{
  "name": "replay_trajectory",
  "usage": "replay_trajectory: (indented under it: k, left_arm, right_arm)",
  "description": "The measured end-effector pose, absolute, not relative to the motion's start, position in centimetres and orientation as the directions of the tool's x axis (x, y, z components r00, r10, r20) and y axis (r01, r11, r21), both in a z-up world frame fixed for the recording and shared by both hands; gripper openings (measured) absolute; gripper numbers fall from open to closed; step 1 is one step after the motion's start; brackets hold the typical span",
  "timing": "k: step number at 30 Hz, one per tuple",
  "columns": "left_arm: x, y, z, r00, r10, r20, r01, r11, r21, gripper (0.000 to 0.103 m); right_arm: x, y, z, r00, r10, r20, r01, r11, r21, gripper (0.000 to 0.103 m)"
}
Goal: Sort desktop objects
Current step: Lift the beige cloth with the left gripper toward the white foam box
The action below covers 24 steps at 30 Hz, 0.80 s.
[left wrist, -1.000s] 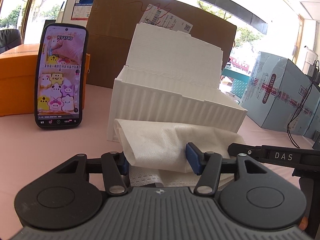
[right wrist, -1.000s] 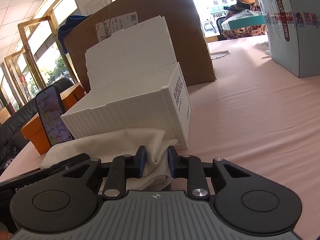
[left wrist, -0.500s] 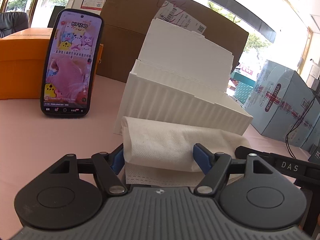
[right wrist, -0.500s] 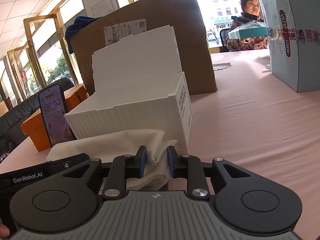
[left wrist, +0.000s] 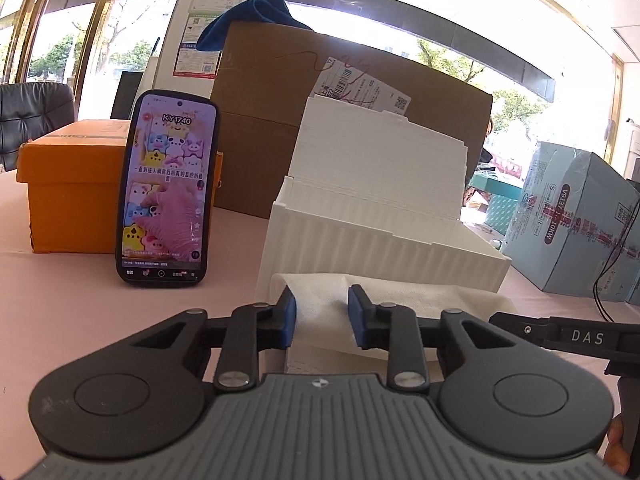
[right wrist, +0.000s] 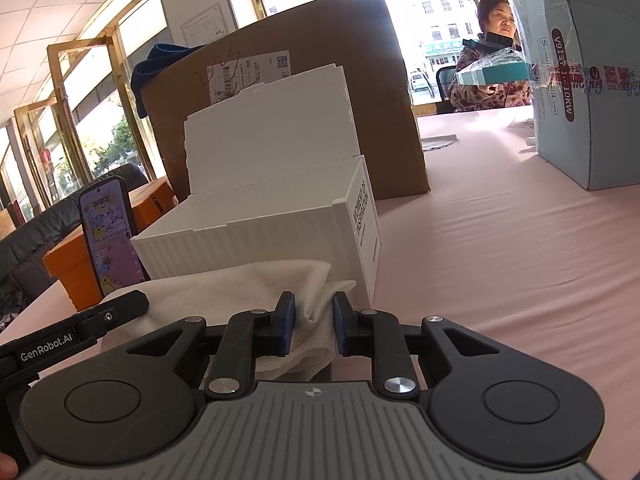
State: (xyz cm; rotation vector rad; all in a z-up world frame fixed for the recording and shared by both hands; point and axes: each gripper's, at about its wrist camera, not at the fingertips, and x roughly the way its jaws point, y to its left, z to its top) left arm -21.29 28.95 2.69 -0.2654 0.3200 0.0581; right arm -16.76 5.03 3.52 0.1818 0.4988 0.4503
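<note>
In the lower middle of the left wrist view, the left gripper (left wrist: 322,318) has its blue-padded fingers (left wrist: 289,318) closed in on a fold of the white cloth (left wrist: 404,294), which bunches up between them; the grip looks snug, though whether the pads press hard cannot be told. The cloth lies on the pink table (left wrist: 68,304), stretched across the front of the white ribbed box (left wrist: 380,236), whose lid stands open and upright behind it. In the lower middle of the right wrist view, the right gripper (right wrist: 314,326) pinches the other end of the same cloth (right wrist: 248,284), its fingers (right wrist: 286,326) drawn close with fabric gathered between them and hanging down below. There the white box (right wrist: 260,236) sits just behind the cloth, at centre frame, with black lettering on its right end. To the left of the box in the left view, a phone (left wrist: 166,188) stands upright with a bright cartoon screen, leaning against an orange box (left wrist: 72,184) at the left edge. A big brown cardboard box (left wrist: 280,120) fills the upper centre behind them, with a blue rag (left wrist: 256,20) draped on its top corner. Pale blue cartons (left wrist: 580,224) stand at the right edge. In the upper right of the right view, a woman (right wrist: 494,68) sits at the far side of the table holding a teal packet.
</note>
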Motion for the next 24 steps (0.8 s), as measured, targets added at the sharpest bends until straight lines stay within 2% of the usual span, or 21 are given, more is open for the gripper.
replay_trajectory:
  k: [8, 15, 24]
  left_arm:
    - [-21.4, 28.4, 2.7, 0.950, 0.004, -0.313, -0.076, 0.973, -0.216, 0.015]
    - [-21.5, 27.7, 3.0, 0.952, 0.018, -0.307, -0.076, 0.982, -0.175, 0.015]
    - [-20.8, 27.8, 3.4, 0.922, -0.021, -0.385, -0.065, 0.976, -0.209, 0.009]
  right_arm:
    - [-16.9, 4.6, 3.6, 0.793, 0.457, -0.403, -0.361, 0.885, 0.293, 0.017]
    - [-17.3, 4.3, 4.0, 0.799, 0.466, -0.381, -0.368, 0.879, 0.304, 0.015]
    - [-18.8, 3.1, 5.5, 0.806, 0.488, -0.335, -0.387, 0.863, 0.325, 0.013]
